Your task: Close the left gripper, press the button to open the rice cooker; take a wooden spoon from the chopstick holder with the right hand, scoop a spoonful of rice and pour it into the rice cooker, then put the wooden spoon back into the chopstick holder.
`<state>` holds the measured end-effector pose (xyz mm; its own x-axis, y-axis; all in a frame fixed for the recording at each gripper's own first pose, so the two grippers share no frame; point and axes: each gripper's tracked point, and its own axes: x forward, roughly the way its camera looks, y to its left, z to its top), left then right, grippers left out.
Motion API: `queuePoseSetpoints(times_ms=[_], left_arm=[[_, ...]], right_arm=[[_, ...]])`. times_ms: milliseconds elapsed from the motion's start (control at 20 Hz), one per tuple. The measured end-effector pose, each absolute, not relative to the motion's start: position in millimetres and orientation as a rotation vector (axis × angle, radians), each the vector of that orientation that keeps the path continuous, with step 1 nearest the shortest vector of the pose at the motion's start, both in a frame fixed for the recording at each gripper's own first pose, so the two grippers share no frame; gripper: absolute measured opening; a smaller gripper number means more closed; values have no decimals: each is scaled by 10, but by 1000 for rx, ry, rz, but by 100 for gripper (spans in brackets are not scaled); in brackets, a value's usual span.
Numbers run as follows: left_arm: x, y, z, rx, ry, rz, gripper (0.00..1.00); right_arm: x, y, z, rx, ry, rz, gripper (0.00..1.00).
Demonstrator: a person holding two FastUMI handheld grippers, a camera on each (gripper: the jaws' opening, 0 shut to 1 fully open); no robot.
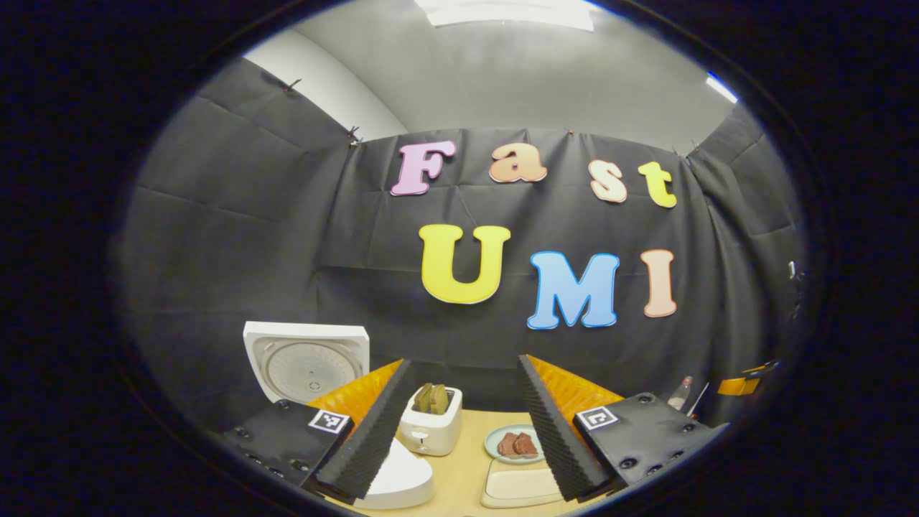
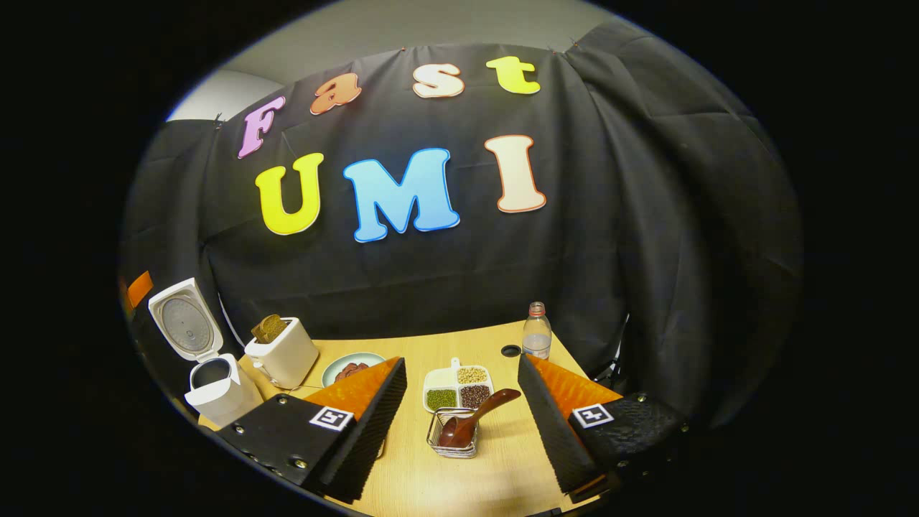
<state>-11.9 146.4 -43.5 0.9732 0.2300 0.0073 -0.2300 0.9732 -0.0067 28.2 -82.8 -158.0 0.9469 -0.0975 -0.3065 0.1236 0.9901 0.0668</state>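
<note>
The white rice cooker (image 2: 219, 391) stands at the table's left edge with its lid (image 2: 185, 323) swung up. In the left gripper view the raised lid (image 1: 305, 359) shows behind the left finger, and the cooker body (image 1: 402, 481) lies low between the fingers. My left gripper (image 1: 465, 362) is open and holds nothing. A dark wooden spoon (image 2: 475, 418) leans in the wire chopstick holder (image 2: 451, 438), just ahead of my right gripper (image 2: 459, 366), which is open around nothing. Behind the holder sits a divided dish (image 2: 457, 388) with white rice, green beans and other grains.
A white toaster (image 2: 283, 352) with toast stands next to the cooker, and beside it a plate of meat (image 2: 352, 370). A water bottle (image 2: 536, 334) and its cap (image 2: 510, 350) stand at the back right. A pale board (image 1: 520, 485) lies in front of the plate (image 1: 517, 444).
</note>
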Motion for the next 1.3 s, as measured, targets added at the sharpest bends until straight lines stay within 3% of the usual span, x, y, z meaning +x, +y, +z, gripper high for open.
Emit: queuePoseSetpoints(times_ms=[200,350,500,600,750,950,1000,1050,1100,1200,1250,1300], left_arm=[[-108,1356,-524,8,23,221,96],[-166,1320,-570,4,43,230,100],[-181,1286,-706,-2,80,238,96],[-181,1250,-764,-9,101,244,99],[-142,1189,-754,-3,104,252,96],[-86,1119,-797,18,124,257,96],[-73,1101,-805,21,126,255,96],[-65,1092,-798,20,124,252,96],[-57,1078,-793,12,123,247,96],[-43,1081,-784,3,117,243,99],[-43,1100,-771,5,119,246,99],[-46,1108,-785,4,121,247,100]], right_arm=[[431,-1008,-1948,129,374,-139,95],[576,-1144,-2238,177,422,-155,95],[745,-1226,-2644,251,497,-172,95],[838,-1235,-2830,278,523,-178,95],[920,-1265,-3014,310,547,-174,87],[1087,-1331,-3113,374,542,-185,87],[1111,-1330,-3101,389,538,-183,80],[1142,-1308,-3107,401,542,-169,80],[1184,-1278,-3181,406,550,-157,69],[1190,-1231,-3149,422,554,-133,65],[1200,-1201,-3124,422,549,-125,51],[1200,-1171,-3123,416,544,-109,46]])
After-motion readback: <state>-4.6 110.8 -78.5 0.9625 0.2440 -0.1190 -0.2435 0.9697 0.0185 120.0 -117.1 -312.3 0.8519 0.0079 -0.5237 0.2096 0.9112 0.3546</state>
